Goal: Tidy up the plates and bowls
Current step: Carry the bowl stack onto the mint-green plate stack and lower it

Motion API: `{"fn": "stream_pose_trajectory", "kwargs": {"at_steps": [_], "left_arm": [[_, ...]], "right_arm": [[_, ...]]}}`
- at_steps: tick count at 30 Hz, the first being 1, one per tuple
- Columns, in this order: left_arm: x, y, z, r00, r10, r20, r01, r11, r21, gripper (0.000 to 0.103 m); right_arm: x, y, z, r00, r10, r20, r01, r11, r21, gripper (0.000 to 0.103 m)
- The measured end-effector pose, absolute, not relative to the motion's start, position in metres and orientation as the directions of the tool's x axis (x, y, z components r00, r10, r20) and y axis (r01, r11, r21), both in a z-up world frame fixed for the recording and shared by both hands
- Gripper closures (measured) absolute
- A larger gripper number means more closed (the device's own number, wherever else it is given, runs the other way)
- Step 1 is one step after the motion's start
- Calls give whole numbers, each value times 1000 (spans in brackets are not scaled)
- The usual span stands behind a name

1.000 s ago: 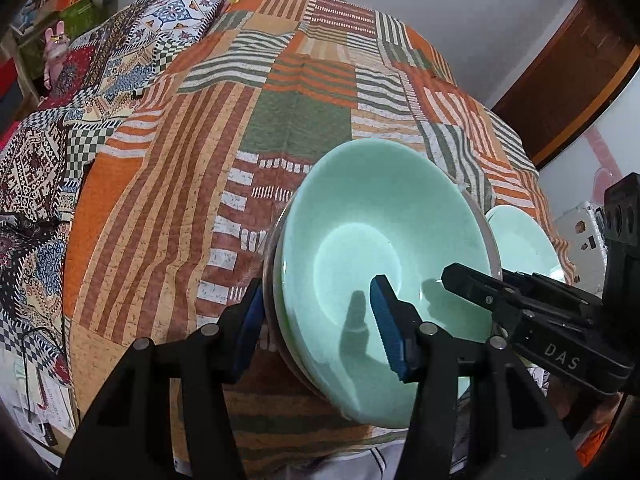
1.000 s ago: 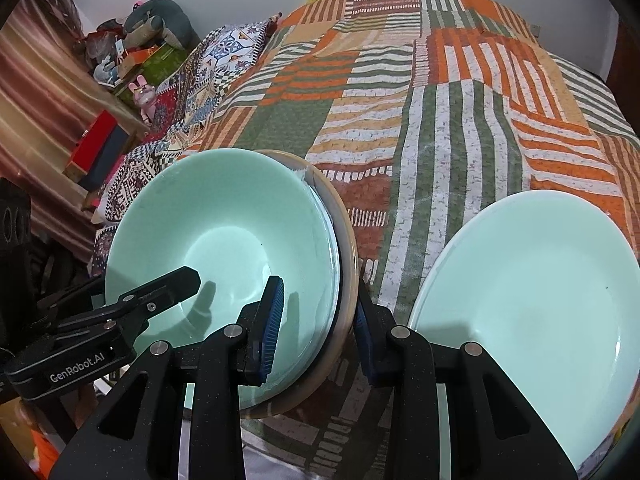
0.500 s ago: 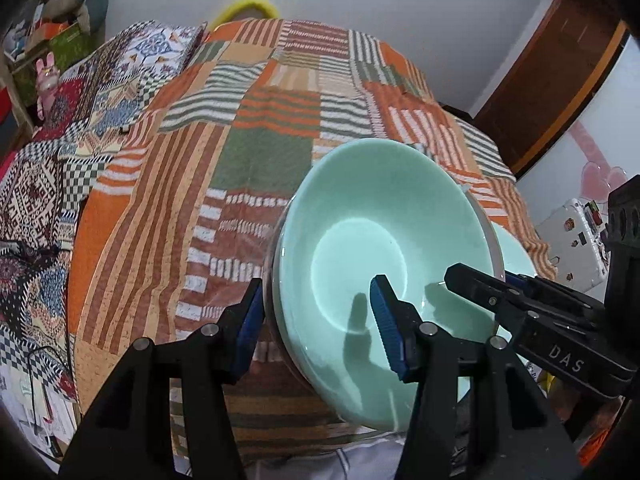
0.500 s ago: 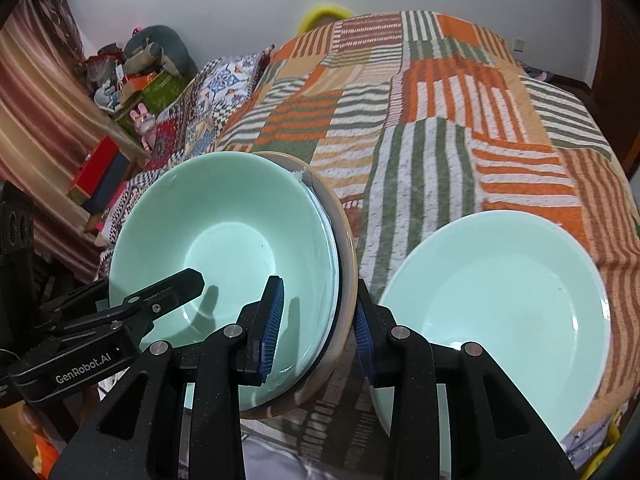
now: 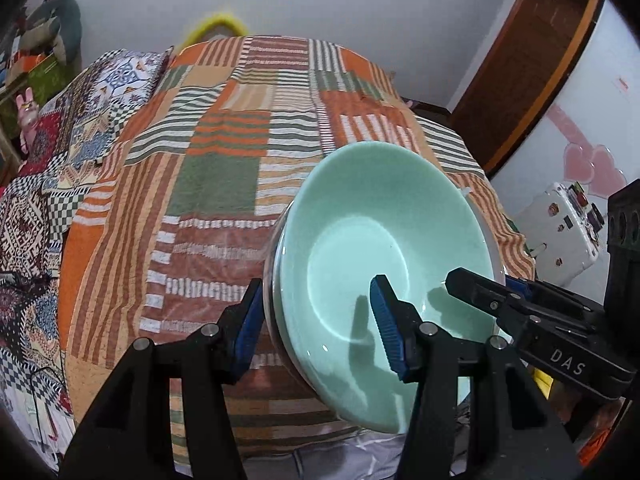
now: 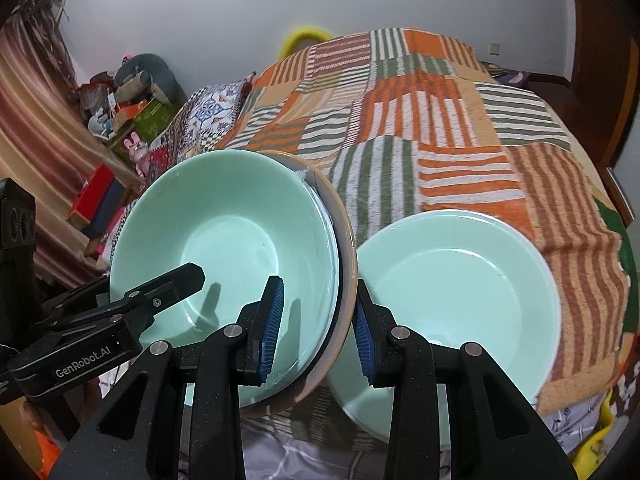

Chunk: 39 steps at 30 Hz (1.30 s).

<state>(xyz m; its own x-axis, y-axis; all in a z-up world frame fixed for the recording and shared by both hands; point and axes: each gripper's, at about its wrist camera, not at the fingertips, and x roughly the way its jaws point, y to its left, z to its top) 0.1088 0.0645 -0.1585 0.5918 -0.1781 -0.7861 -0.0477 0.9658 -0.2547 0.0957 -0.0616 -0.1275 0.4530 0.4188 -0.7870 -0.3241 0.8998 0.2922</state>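
A stack of bowls, a mint green bowl (image 5: 380, 240) (image 6: 240, 232) nested in a clear one and a beige one (image 6: 349, 264), hangs tilted above the bed. My left gripper (image 5: 320, 318) is shut on the stack's left rim, one pad inside the green bowl and one outside. My right gripper (image 6: 318, 318) is shut on the opposite rim in the same way. Each gripper shows in the other's view: the right gripper (image 5: 500, 300) and the left gripper (image 6: 160, 296). A stack of mint green plates (image 6: 460, 288) lies on the bedspread to the right of the bowls.
The striped patchwork bedspread (image 5: 224, 184) covers the bed. Patterned pillows (image 5: 80, 120) and a shelf with toys (image 6: 132, 116) are at the left. A wooden door (image 5: 532, 68) and a white box (image 5: 560, 232) stand at the right. A yellow rim (image 6: 306, 36) shows beyond the bed.
Both grippers have risen with the bowl stack, and the bed now lies farther below. In the left wrist view the green plates have gone out of sight behind the stack.
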Motion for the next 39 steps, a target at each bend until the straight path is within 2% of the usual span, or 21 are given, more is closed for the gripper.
{"fn": "stream_pose_trajectory", "kwargs": {"at_steps": [16,39], "left_arm": [[129,2,-157,559,-235,-795,72,969,-237,50],[153,-51,-193,464,-262,-846,155,965,-214,50]], "right_arm": [[87,-119,-119,509,368,-778,-223,929,294,72],[81,-165,-137,485,302,-821,-102,952,290,72]]}}
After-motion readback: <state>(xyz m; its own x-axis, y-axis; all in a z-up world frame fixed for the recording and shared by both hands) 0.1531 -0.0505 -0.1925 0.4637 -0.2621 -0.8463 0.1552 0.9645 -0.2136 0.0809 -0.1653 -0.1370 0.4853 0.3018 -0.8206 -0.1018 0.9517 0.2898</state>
